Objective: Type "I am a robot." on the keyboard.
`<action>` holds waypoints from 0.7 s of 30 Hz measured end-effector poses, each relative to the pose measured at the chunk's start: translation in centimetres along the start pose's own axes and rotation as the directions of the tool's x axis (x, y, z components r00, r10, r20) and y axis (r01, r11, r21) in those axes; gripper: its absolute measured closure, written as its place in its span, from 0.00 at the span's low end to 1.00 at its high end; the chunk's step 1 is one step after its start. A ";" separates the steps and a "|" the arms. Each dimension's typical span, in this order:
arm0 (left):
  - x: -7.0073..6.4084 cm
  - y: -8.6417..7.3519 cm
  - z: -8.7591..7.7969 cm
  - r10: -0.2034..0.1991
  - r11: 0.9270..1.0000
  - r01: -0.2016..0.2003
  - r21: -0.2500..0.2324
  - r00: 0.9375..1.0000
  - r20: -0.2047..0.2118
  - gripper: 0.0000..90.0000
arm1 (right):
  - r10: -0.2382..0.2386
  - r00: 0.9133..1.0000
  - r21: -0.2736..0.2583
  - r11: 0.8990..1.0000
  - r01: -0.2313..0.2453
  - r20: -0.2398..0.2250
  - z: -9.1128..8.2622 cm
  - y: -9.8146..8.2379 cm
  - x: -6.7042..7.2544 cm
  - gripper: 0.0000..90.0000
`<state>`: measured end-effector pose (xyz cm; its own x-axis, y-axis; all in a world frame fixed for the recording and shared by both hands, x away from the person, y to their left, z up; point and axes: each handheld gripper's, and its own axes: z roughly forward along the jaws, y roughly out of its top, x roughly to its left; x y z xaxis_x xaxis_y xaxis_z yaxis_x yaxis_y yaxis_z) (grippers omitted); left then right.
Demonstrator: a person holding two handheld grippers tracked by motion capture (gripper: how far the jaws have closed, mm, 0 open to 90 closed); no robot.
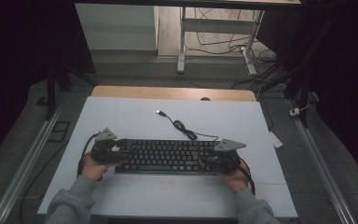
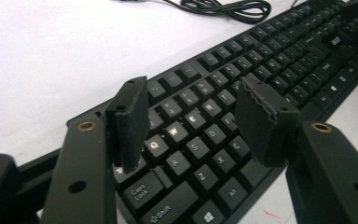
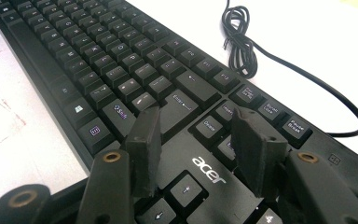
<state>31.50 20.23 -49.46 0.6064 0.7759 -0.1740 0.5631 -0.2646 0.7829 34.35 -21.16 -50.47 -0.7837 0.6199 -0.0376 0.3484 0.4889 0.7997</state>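
Between the pads of the left gripper (image 2: 193, 123), the letter keys at the keyboard's (image 1: 168, 156) left end show through a wide gap: the Q, W, A and S caps lie below and beyond the two pads, neither of which presses on anything. The left pad (image 2: 129, 123) hangs above the Tab and Caps Lock corner; the right pad (image 2: 261, 119) hangs above the C and V keys. Whether either pad brushes a keycap cannot be told.

The right gripper (image 3: 198, 151) stands over the other end of the keyboard with its jaws likewise spread wide, gripping nothing. The printed brand name and the arrow keys sit in the gap between its pads (image 3: 144, 149) (the Enter and Delete keys lie just beyond the tips).

In the high view the left gripper (image 1: 106, 148) sits at the keyboard's left end and the right gripper (image 1: 221, 156) at its right end, each in a hand coming up from a grey sleeve. The keyboard lies flat on the white table (image 1: 121, 116), its long axis running left to right across it, key rows facing up, the space bar edge toward the person. Its black cable (image 1: 184, 128) leaves the far edge, bunches in a loose coil just behind the keyboard, and ends in a USB plug (image 1: 159, 112) farther back.
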 end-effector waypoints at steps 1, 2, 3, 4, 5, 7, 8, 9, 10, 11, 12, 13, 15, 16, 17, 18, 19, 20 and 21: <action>-0.1 0.0 0.0 0.002 1.000 -0.002 0.001 1.000 0.001 0.49 | 0.000 1.000 0.000 1.000 0.000 0.000 0.0 0.0 0.0 0.59; -0.2 0.1 0.0 0.008 1.000 -0.008 0.004 1.000 0.005 0.49 | 0.000 1.000 0.000 1.000 0.000 0.000 0.0 0.0 0.0 0.59; -0.3 0.1 0.1 0.011 1.000 -0.011 0.005 1.000 0.007 0.49 | -0.001 1.000 0.000 1.000 0.001 0.000 0.0 0.0 0.0 0.59; -0.4 0.1 0.1 0.014 1.000 -0.014 0.009 1.000 0.012 0.49 | 0.000 1.000 0.001 1.000 0.000 -0.001 0.0 0.0 0.0 0.59; -0.6 0.1 0.2 0.019 1.000 -0.019 0.012 1.000 0.014 0.48 | 0.000 1.000 0.001 1.000 0.000 -0.001 0.0 0.0 0.0 0.59; -0.8 0.1 0.3 0.028 0.999 -0.028 0.019 0.999 0.020 0.48 | 0.000 1.000 0.001 1.000 0.000 -0.001 0.0 0.0 0.0 0.59; -0.9 0.1 0.3 0.032 0.999 -0.032 0.021 0.999 0.024 0.48 | 0.000 1.000 0.001 1.000 0.000 0.000 0.0 0.0 0.0 0.59; -1.0 0.1 0.4 0.035 0.999 -0.035 0.023 0.999 0.026 0.48 | -0.001 1.000 0.002 1.000 0.001 0.000 0.0 0.0 0.0 0.59; -1.1 0.1 0.4 0.037 0.999 -0.038 0.026 0.999 0.029 0.48 | 0.001 1.000 0.003 1.000 -0.001 0.000 0.0 0.0 0.0 0.59; -1.2 0.1 0.5 0.040 0.999 -0.041 0.028 0.999 0.031 0.48 | 0.001 1.000 0.003 1.000 -0.001 -0.001 0.0 0.0 0.0 0.59; -1.3 0.2 0.5 0.044 0.999 -0.045 0.030 0.998 0.033 0.48 | 0.001 1.000 0.002 1.000 -0.001 -0.001 0.0 0.0 0.0 0.59; -1.4 0.2 0.5 0.048 0.998 -0.049 0.033 0.998 0.035 0.48 | 0.001 1.000 0.001 1.000 -0.001 -0.001 0.0 0.0 0.0 0.59; -1.5 0.2 0.6 0.052 0.998 -0.053 0.035 0.998 0.040 0.48 | 0.000 1.000 0.002 1.000 0.000 -0.001 0.0 0.0 0.0 0.59; -1.6 0.2 0.7 0.056 0.998 -0.058 0.039 0.998 0.042 0.48 | 0.000 1.000 0.003 1.000 0.000 0.000 0.0 0.0 0.0 0.59; -1.8 0.2 0.8 0.058 0.997 -0.060 0.042 0.997 0.045 0.48 | -0.002 1.000 0.004 1.000 0.002 0.000 0.0 0.0 0.0 0.59; -1.9 0.2 0.8 0.064 0.997 -0.066 0.045 0.997 0.046 0.48 | -0.002 1.000 0.004 1.000 0.002 0.000 0.0 0.0 0.0 0.59; -1.9 0.1 0.9 0.067 0.996 -0.070 0.049 0.996 0.050 0.48 | -0.002 1.000 0.004 1.000 0.002 0.000 0.0 0.0 0.0 0.59; -2.1 0.1 1.0 0.068 0.996 -0.071 0.052 0.996 0.052 0.48 | -0.002 1.000 0.004 1.000 0.002 0.000 0.0 0.0 0.0 0.59; -2.2 0.1 1.1 0.075 0.995 -0.078 0.057 0.996 0.056 0.48 | -0.004 1.000 0.003 1.000 0.004 0.001 0.0 0.0 0.0 0.59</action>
<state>30.84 17.81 -49.67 0.6776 0.7203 -0.1484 0.5454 -0.3567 0.7585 34.35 -21.13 -50.50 -0.7847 0.6185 -0.0409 0.3473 0.4933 0.7975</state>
